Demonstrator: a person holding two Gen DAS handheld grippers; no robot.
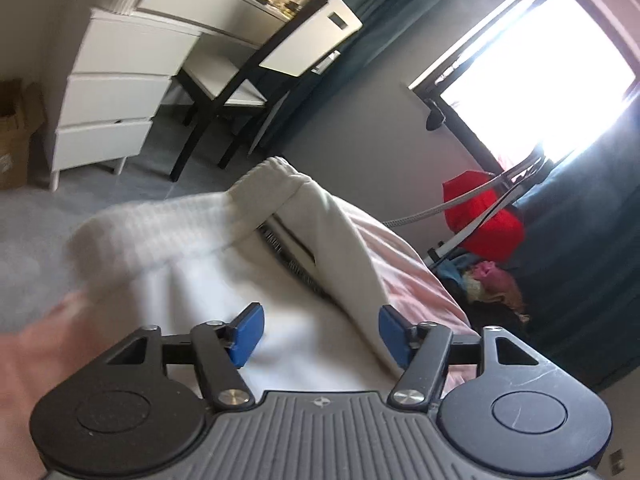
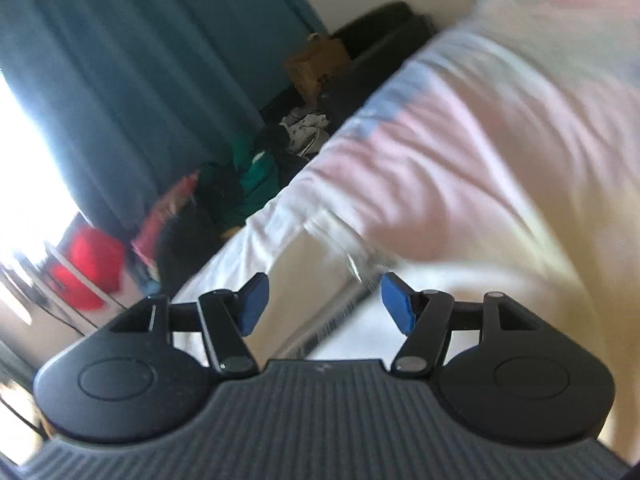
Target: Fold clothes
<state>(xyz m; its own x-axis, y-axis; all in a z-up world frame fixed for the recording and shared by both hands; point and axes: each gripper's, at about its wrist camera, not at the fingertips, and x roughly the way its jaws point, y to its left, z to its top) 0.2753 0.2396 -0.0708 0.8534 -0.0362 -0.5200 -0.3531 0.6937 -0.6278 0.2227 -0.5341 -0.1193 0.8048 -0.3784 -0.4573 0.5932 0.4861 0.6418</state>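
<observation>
In my left wrist view I can read no writing or label anywhere; the only mark is a small round emblem on the grey housing at the bottom centre. My left tongs (image 1: pixel 320 334) stand wide apart, their two blue pads (image 1: pixel 249 332) gripping nothing, poised over the white garment (image 1: pixel 208 248), which is draped across the middle of the frame on the pink-sheeted bed (image 1: pixel 416 276); its gathered waistband peaks just above centre, and whether a pad touches the cloth I cannot tell. One white drawer unit (image 1: pixel 108 92) with three drawer fronts sits at upper left, one chair (image 1: pixel 256 68) beside it, one bright window (image 1: pixel 532 72) at upper right, one red item (image 1: pixel 484 216) below it. In my right wrist view, heavily blurred, no text is legible. My right tongs (image 2: pixel 324 304) are likewise spread wide and empty, over pale cloth (image 2: pixel 472 300) at lower right; teal curtains (image 2: pixel 132 60) fill the upper left.
</observation>
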